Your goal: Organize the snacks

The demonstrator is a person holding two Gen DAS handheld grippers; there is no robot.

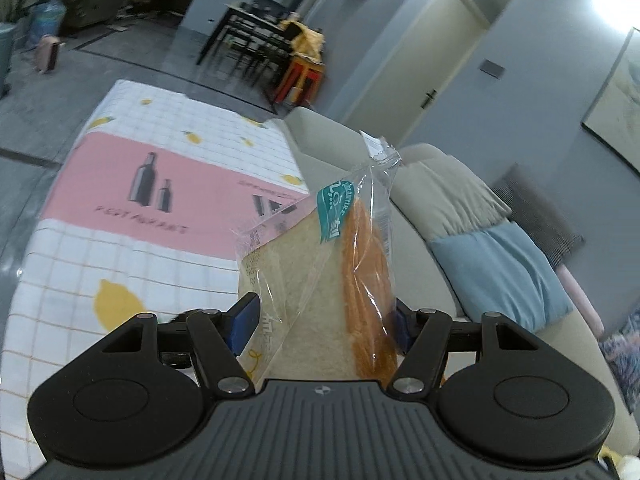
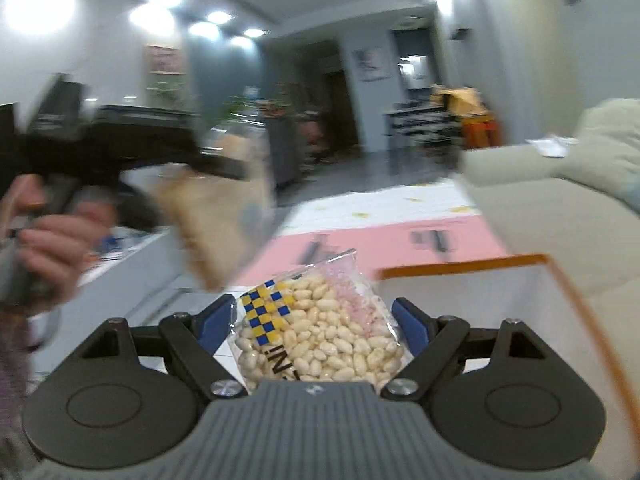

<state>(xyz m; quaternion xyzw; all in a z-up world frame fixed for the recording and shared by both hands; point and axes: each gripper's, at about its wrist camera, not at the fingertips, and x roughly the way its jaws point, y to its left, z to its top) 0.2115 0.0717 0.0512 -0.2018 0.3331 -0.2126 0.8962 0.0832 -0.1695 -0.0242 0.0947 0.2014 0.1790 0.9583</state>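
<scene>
1. Living room, grey walls and ceiling spots; a dining set far back, a pale sofa (image 1: 460, 200) with a blue cushion (image 1: 504, 276) alongside. Tabletop (image 1: 120, 248) carries a white grid cloth with lemons and a pink band.
2. Left gripper (image 1: 320, 320): jaws stand wide and are closed on a wrapped sandwich (image 1: 320, 280), a clear film pack with a teal label. Blue pads press both flanks of it. The pack sits upright, clear of the tabletop.
3. Right gripper (image 2: 316, 320): jaws likewise wide, gripping a clear bag of pale nuts (image 2: 320, 336) with a blue-and-yellow checker mark. The bag bulges between the pads, lifted.
4. Right wrist view also shows the person's hand (image 2: 52, 236) on the left tool, blurred, with the sandwich hanging from it off to the left of the nut bag.
5. A white box with an orange rim (image 2: 560, 276) lies just to the right of the nut bag and under the right gripper's far side. Its inside shows no contents in the part visible.
6. Judged step: both snacks picked and carried; the box looks the likely destination, though I cannot be certain.
7. Next move calls for bringing one pack at a time over the box, lowering it inside the walls, then letting go. The two tools should keep apart at the rim; the soft film packs may tip or snag on it.
</scene>
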